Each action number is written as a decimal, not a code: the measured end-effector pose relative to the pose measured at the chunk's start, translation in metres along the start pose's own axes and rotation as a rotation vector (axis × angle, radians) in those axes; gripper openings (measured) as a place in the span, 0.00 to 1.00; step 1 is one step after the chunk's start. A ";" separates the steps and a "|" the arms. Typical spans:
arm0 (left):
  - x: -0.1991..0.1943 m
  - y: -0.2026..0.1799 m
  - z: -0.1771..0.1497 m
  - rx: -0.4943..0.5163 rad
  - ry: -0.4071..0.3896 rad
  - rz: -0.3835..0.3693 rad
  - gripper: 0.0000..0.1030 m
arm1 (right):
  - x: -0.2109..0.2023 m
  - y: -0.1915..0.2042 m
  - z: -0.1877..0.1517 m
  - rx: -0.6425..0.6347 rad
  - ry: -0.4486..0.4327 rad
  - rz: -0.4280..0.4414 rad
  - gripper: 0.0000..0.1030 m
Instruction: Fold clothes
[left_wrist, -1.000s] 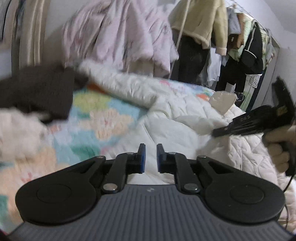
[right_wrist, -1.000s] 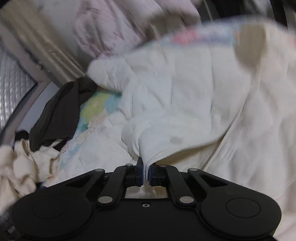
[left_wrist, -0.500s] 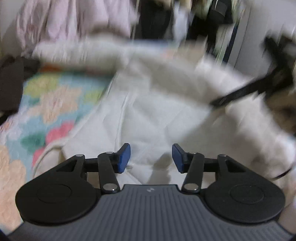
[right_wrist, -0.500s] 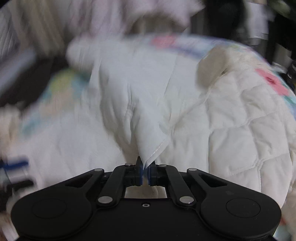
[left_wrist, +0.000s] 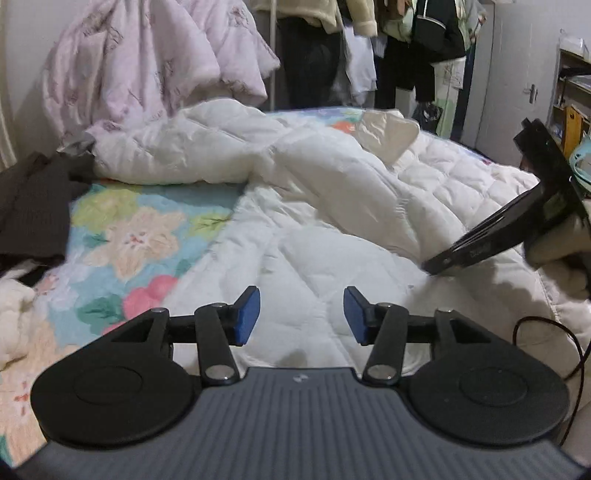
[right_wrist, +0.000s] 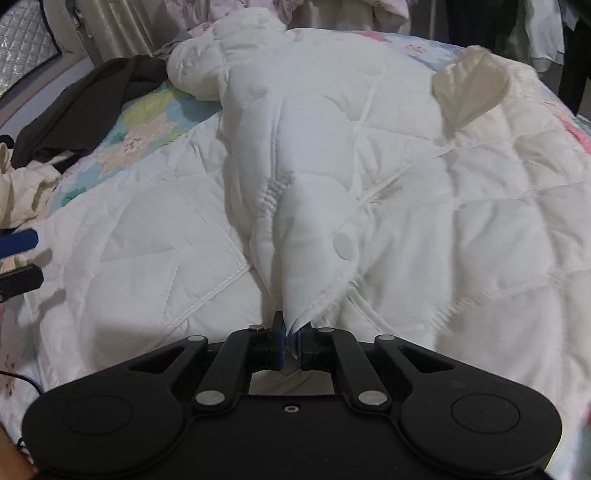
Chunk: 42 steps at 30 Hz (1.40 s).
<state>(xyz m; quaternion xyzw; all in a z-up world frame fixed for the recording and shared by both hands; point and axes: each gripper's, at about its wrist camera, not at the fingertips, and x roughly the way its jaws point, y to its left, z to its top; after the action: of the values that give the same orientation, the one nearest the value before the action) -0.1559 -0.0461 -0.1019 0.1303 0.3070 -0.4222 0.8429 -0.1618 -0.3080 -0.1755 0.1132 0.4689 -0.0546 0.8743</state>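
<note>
Your white quilted jacket (right_wrist: 369, 177) sprawls across the floral bedsheet (left_wrist: 122, 236), one sleeve folded over its body, leaving bare sheet on your left. One dark garment (right_wrist: 77, 110) lies at the far-left edge. Your right gripper (right_wrist: 291, 343) pinches the sleeve cuff (right_wrist: 314, 251); your left gripper (left_wrist: 300, 314) hovers with jaws spread, holding nothing.

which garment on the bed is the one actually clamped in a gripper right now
The white quilted jacket: its cuff is pinched in the right gripper. The dark brown garment and cream garment lie untouched; the left gripper is open.
</note>
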 end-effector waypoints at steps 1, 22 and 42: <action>0.013 0.000 -0.004 0.004 0.056 0.014 0.48 | 0.004 0.001 -0.001 -0.007 -0.001 -0.006 0.06; -0.044 -0.023 0.058 0.123 0.124 0.109 0.48 | -0.156 -0.071 0.024 -0.035 -0.235 0.040 0.42; 0.073 -0.137 0.080 -0.014 0.048 0.044 0.49 | -0.152 -0.157 0.102 -0.238 -0.204 0.055 0.42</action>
<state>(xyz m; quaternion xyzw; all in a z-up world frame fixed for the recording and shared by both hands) -0.1985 -0.2145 -0.0803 0.1416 0.3272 -0.3981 0.8452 -0.1955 -0.4869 -0.0172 0.0155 0.3777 0.0141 0.9257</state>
